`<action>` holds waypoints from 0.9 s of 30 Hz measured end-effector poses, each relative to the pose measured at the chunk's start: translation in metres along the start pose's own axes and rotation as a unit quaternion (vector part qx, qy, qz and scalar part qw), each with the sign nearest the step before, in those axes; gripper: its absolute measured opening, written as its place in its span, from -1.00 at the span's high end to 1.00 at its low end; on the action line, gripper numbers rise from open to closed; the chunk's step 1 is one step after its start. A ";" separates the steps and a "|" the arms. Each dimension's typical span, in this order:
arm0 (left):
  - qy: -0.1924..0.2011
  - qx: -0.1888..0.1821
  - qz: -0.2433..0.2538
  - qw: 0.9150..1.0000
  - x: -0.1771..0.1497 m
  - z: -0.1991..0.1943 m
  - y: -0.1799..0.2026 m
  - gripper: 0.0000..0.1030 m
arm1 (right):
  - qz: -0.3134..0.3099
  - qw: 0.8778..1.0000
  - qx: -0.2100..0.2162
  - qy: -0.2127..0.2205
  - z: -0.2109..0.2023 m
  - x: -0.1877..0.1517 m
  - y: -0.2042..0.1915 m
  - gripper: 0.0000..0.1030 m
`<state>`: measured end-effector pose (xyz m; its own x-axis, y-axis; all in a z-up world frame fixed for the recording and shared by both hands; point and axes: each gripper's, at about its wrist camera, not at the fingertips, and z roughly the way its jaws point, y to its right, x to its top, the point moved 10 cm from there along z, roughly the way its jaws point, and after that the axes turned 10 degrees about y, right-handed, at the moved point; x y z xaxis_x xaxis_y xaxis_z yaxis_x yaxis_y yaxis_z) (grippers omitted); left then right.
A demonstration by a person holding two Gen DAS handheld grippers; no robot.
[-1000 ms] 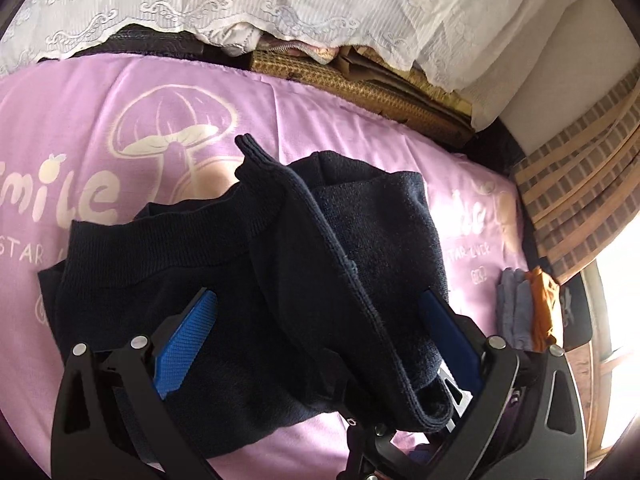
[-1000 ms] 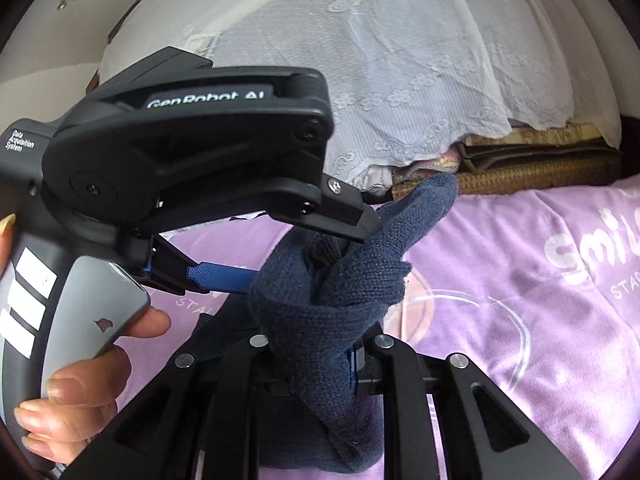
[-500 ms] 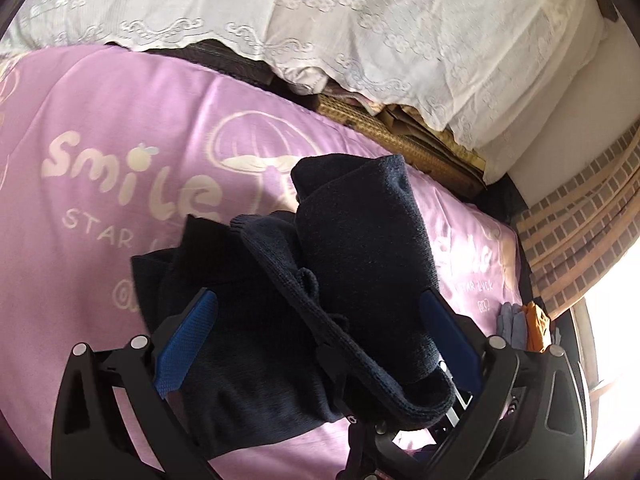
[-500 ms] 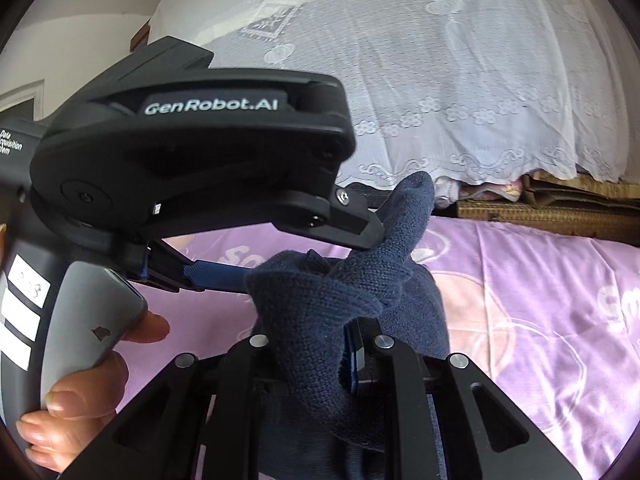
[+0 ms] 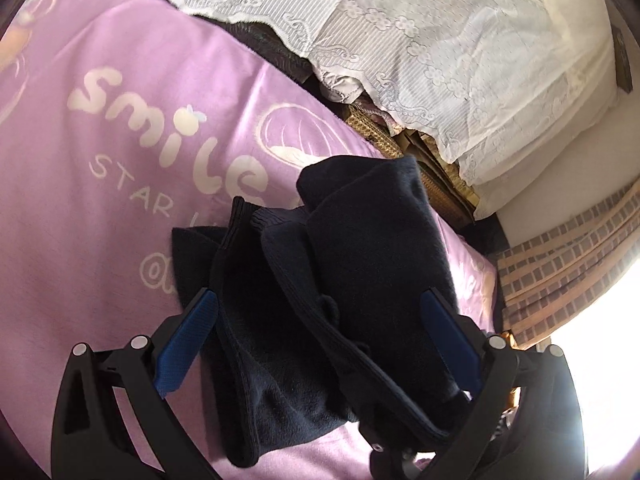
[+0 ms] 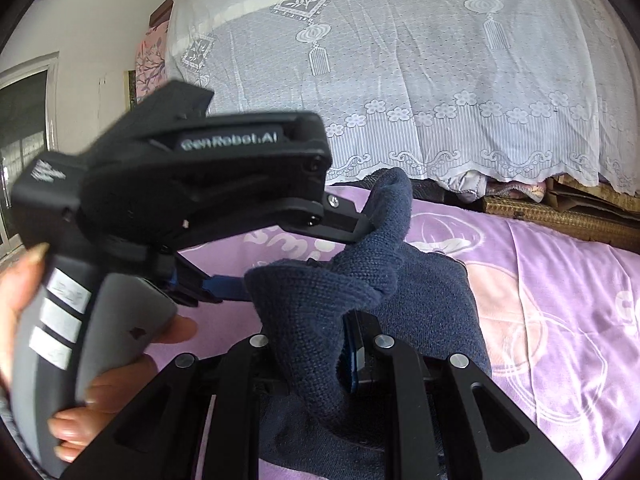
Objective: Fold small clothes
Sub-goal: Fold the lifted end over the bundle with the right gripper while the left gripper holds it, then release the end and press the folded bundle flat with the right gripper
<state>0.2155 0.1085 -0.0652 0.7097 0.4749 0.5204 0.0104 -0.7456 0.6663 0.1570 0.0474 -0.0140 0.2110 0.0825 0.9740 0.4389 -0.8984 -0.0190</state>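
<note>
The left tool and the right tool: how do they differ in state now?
The left tool is open, its blue pads wide apart, while the right tool is shut on the garment. The left grips nothing; the right pinches a fold. Both have black frames and blue pads.

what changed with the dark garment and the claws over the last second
The navy knit garment went from partly spread on the purple sheet to bunched and doubled over, its folded part carried across the rest. The left claw swung across the sheet, so the "smile" print now sits further right in its view. Unchanged: the right claw stays shut on the garment, the left stays open around it, nothing let go.
</note>
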 end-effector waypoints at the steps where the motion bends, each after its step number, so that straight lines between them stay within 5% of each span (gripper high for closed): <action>1: -0.004 -0.011 -0.016 1.000 -0.001 0.006 -0.002 -0.91 | 0.003 1.000 0.000 -0.001 0.000 0.000 0.002 0.64; 10: -0.040 -0.146 -0.058 0.987 -0.011 0.021 0.044 -0.91 | 0.054 0.998 0.016 0.008 -0.016 -0.004 0.011 0.64; 15: -0.015 -0.120 -0.039 0.992 0.005 0.021 0.047 -0.91 | 0.013 1.000 0.011 0.011 -0.015 -0.006 -0.002 0.64; 27: -0.004 -0.124 -0.035 0.992 0.008 0.003 0.020 -0.91 | -0.076 0.997 0.015 0.005 -0.013 -0.016 -0.035 0.64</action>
<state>0.2233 0.0956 -0.0492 0.7190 0.5170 0.4645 -0.1135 -0.5720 0.8124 0.1269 0.0715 -0.0265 0.1313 0.2113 0.9686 0.4915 -0.8624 0.1215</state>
